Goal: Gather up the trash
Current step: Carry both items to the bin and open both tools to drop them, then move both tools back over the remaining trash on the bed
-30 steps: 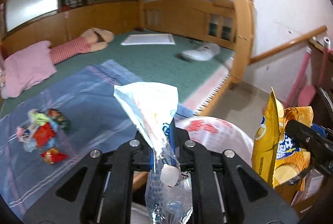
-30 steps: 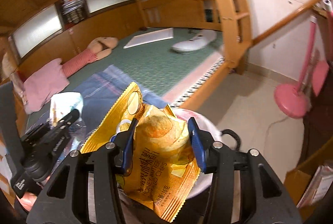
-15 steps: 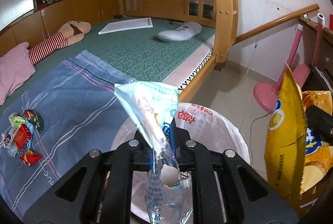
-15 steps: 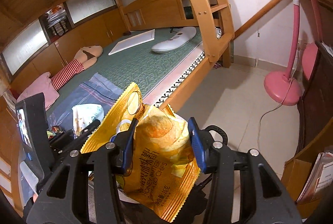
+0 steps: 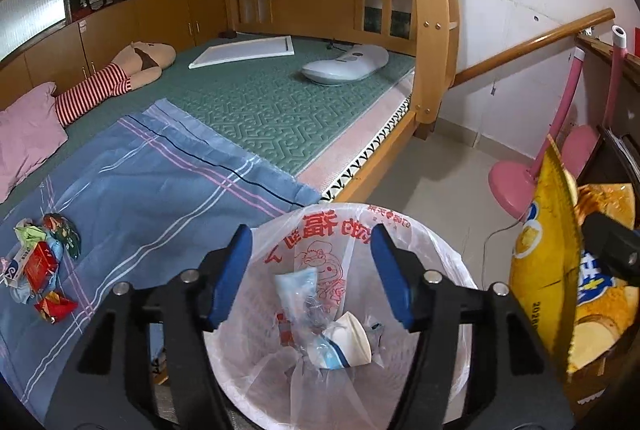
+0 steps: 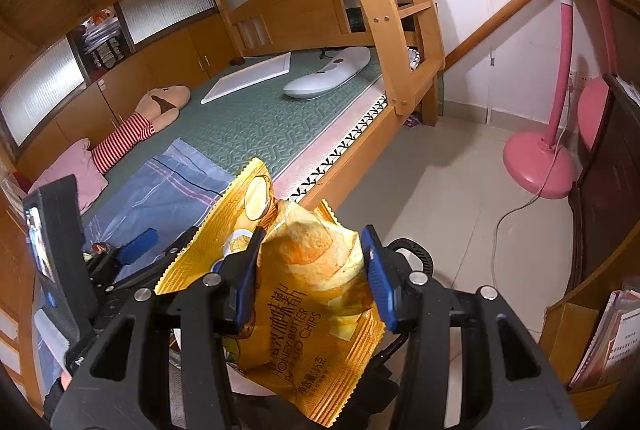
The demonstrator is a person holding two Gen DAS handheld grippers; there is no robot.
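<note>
Left tool (image 5: pixel 310 278) over the bin (image 5: pixel 456 266): jaws have just been opening, nothing between them now; the clear wrapper (image 5: pixel 308 294) lies inside the bag liner beside a paper cup (image 5: pixel 354 340). Right tool (image 6: pixel 310 270) clamps the yellow chip bag (image 6: pixel 304 294), just right of the rim. Advice: bring the bag fully over the opening before letting go; it is light and crinkly, likely to catch the rim. Farther off, small wrappers (image 5: pixel 38 268) remain on the blue sheet (image 5: pixel 160 190) of the bed.
</note>
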